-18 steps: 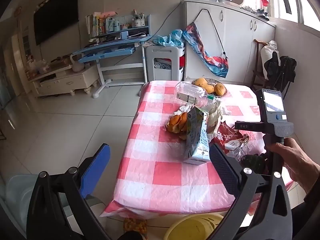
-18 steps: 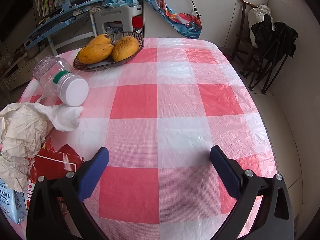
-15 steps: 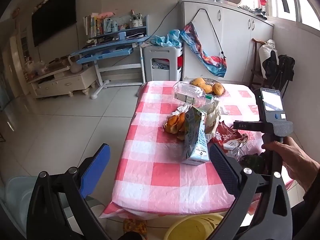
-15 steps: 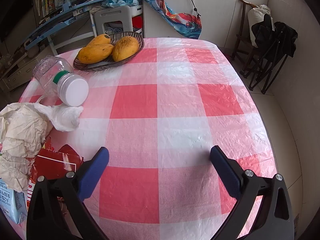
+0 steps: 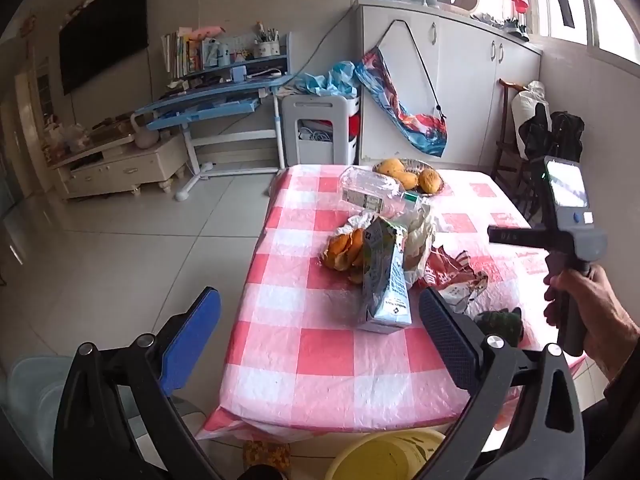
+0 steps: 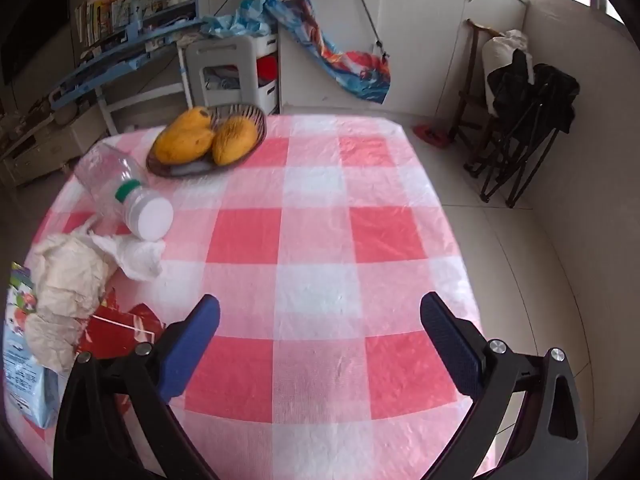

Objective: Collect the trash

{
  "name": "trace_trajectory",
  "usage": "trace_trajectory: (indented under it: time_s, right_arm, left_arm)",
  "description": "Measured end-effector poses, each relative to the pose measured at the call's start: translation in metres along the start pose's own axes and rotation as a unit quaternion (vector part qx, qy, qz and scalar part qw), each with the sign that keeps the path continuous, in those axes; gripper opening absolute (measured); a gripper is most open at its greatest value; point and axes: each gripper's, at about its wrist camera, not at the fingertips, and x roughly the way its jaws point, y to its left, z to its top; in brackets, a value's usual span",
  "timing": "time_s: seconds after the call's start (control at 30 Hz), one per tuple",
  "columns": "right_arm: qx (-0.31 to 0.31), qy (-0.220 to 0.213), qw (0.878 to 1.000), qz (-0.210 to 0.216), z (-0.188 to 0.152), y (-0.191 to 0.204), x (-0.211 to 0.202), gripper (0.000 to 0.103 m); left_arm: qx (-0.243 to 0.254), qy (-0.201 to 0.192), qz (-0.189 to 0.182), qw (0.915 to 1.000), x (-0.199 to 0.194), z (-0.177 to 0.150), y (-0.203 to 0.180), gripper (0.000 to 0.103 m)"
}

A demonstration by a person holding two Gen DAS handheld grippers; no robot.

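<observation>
Trash lies on a red-and-white checked table (image 5: pixel 328 352): an upright drink carton (image 5: pixel 384 280), orange peels (image 5: pixel 344 248), crumpled paper (image 6: pixel 76 284), a red wrapper (image 6: pixel 116 328) and an empty plastic bottle (image 6: pixel 128 192) on its side. My left gripper (image 5: pixel 320 336) is open and empty, off the table's near edge, short of the carton. My right gripper (image 6: pixel 320 340) is open and empty, above bare cloth to the right of the trash. The carton also shows in the right wrist view (image 6: pixel 20 360).
A basket of mangoes (image 6: pixel 208 140) stands at the table's far end. A yellow basin (image 5: pixel 392 456) sits on the floor under the near edge. A folded black chair (image 6: pixel 528 120) and white cabinets (image 6: pixel 420 20) stand at the right.
The left gripper has drawn back and lifted a little, so the table looks farther. The right gripper has tilted up and pulled back, showing more of the far room.
</observation>
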Motion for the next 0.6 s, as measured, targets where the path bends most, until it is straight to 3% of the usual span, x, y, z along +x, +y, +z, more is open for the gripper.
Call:
trace_trajectory:
  time_s: [0.2, 0.33, 0.6]
  right_arm:
    - [0.050, -0.111, 0.990, 0.076, -0.012, -0.007, -0.095, 0.096]
    - [0.067, -0.136, 0.980, 0.129, -0.028, -0.002, -0.130, 0.096]
    - [0.012, -0.204, 0.967, 0.153, -0.071, 0.023, -0.182, 0.096]
  left_arm:
    - [0.006, -0.024, 0.008, 0.9997, -0.016, -0.006, -0.003, 0.096]
    - [-0.027, -0.027, -0.010, 0.9992, -0.027, -0.011, 0.008, 0.096]
    - [0.006, -0.050, 0.001, 0.9987, -0.059, -0.024, 0.001, 0.096]
